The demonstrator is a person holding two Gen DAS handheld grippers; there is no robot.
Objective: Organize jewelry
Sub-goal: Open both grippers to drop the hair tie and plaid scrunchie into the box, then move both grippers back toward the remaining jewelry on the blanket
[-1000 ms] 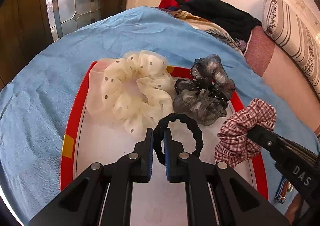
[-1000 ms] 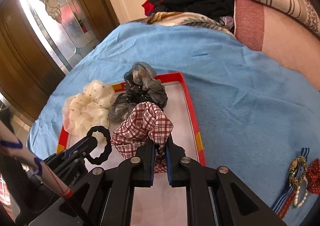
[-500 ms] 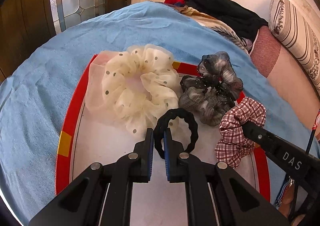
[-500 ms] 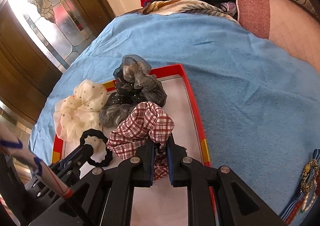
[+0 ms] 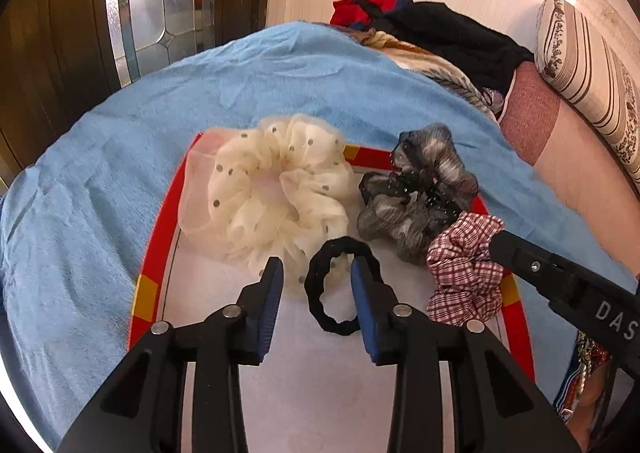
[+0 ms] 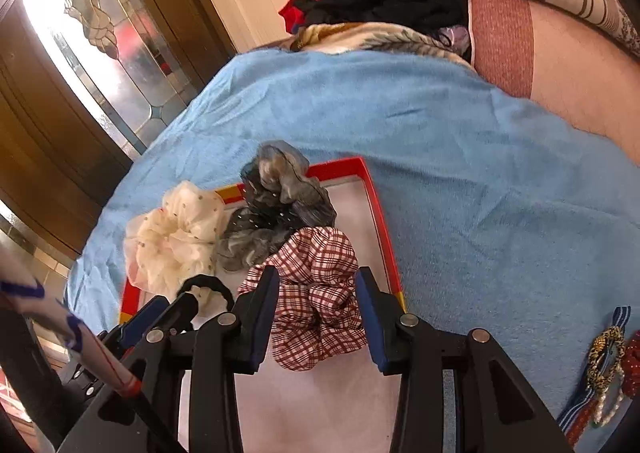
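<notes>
A red-rimmed white tray (image 5: 160, 253) lies on a blue towel. On it are a cream dotted scrunchie (image 5: 272, 193), a grey scrunchie (image 5: 416, 197), a black hair tie (image 5: 340, 289) and a red plaid scrunchie (image 5: 464, 273). My left gripper (image 5: 318, 277) is opening. The black tie lies loose on the tray between its fingers, its right side hidden behind the right finger. My right gripper (image 6: 316, 285) is opening too. The plaid scrunchie (image 6: 316, 293) rests on the tray (image 6: 384, 229) between its spread pads and fills the gap.
The blue towel (image 6: 460, 173) covers a bed. More jewellery and ribbons (image 6: 604, 357) lie on it to the right of the tray. A clothes pile (image 5: 440, 33) and a striped pillow (image 5: 580, 53) are at the back, and a glass-panelled door (image 5: 160, 5) stands on the left.
Both grippers were shut, the left on the black tie and the right on the plaid scrunchie. Their jaws have parted, and both items now rest on the tray.
</notes>
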